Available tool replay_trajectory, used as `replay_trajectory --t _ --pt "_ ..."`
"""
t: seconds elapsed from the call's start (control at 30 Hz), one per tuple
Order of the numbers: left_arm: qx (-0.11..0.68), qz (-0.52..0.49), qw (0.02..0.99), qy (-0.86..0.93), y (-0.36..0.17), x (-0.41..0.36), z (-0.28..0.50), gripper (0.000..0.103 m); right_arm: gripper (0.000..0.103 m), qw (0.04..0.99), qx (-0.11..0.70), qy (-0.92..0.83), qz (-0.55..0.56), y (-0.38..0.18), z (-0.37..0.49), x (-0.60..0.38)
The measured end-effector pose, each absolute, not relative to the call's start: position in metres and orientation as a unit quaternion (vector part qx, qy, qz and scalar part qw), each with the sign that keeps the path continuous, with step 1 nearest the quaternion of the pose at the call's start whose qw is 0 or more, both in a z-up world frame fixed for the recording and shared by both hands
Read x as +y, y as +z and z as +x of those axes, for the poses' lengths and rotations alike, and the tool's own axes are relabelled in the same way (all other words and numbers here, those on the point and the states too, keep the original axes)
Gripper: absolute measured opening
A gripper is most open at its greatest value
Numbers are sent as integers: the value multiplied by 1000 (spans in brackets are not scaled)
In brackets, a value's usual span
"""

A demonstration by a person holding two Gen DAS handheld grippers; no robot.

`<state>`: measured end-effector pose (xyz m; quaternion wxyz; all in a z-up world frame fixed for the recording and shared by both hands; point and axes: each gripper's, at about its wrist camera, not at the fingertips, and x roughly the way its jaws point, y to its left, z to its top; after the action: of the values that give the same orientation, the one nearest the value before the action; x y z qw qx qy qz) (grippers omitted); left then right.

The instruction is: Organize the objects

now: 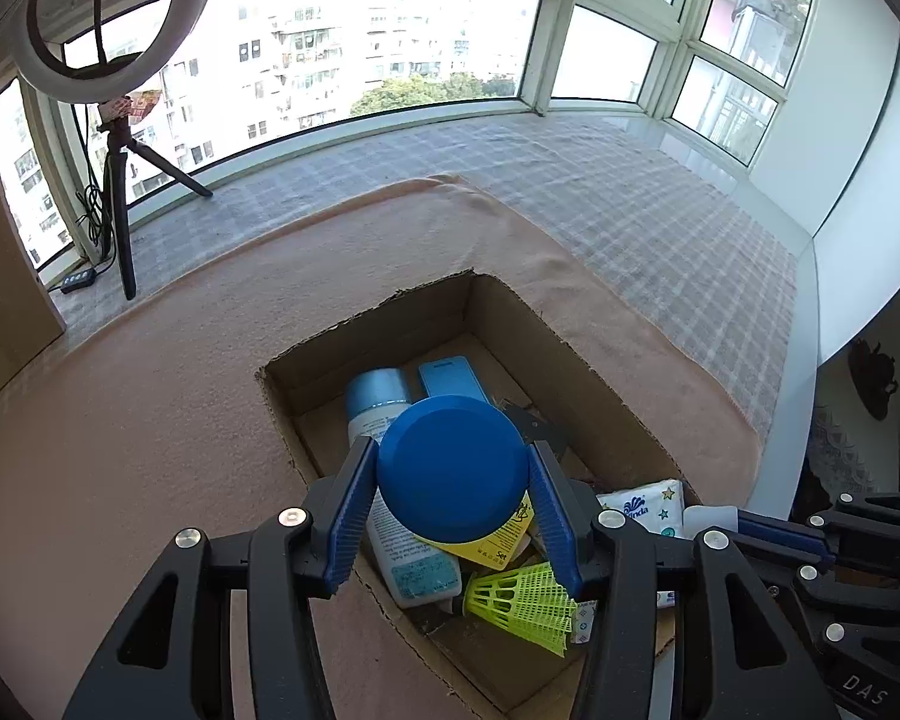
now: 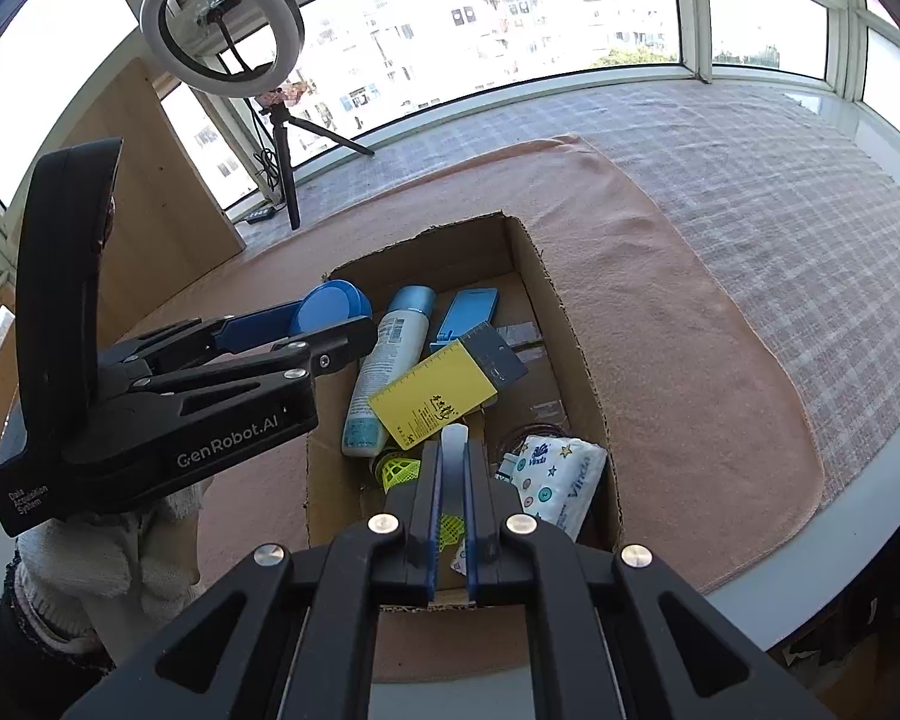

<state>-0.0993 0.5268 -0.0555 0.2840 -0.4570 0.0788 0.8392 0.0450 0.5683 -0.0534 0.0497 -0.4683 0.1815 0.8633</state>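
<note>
Above the cardboard box [image 1: 606, 384], the left gripper [image 1: 453, 474] clamps a blue round lid [image 1: 453, 468]; beside it, the right gripper [image 2: 452, 480] pinches a thin white piece [image 2: 453, 450] upright over the clutter.

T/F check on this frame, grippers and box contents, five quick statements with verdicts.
1. The left gripper holds a blue round lid. True.
2. The right gripper stands wide open. False: it is shut on a thin whitish piece.
3. The cardboard box sits on a peach cloth. True.
4. The box is empty. False: it holds a spray bottle, a yellow card, a tissue pack and a yellow-green shuttlecock.
5. The ring light lies in the box. False: it stands on a tripod by the window.
</note>
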Motion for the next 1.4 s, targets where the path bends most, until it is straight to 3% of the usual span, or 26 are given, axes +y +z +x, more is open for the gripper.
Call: replay_trajectory --t 0.2,0.33,0.37,0.43,0.5,0.97,1.4 --pt "80 -459 286 837 -59 533 -103 54 6 48 180 862 -472 -56 41 571" --pt "81 -460 294 834 -60 535 -103 54 13 50 173 862 -473 -56 40 570" --pt "81 -461 295 833 -60 535 -104 60 19 51 171 863 -473 -56 39 570" --pt "80 -457 297 835 -58 534 -103 74 49 53 169 864 -471 -56 39 569" --pt "79 -452 296 837 -56 532 -102 78 56 61 163 868 -466 -54 41 568" --pt "63 -451 273 847 -41 492 -103 78 56 55 168 869 -462 -47 36 555" --pt "36 -447 226 865 -18 383 -78 78 57 24 151 875 -460 -31 23 480"
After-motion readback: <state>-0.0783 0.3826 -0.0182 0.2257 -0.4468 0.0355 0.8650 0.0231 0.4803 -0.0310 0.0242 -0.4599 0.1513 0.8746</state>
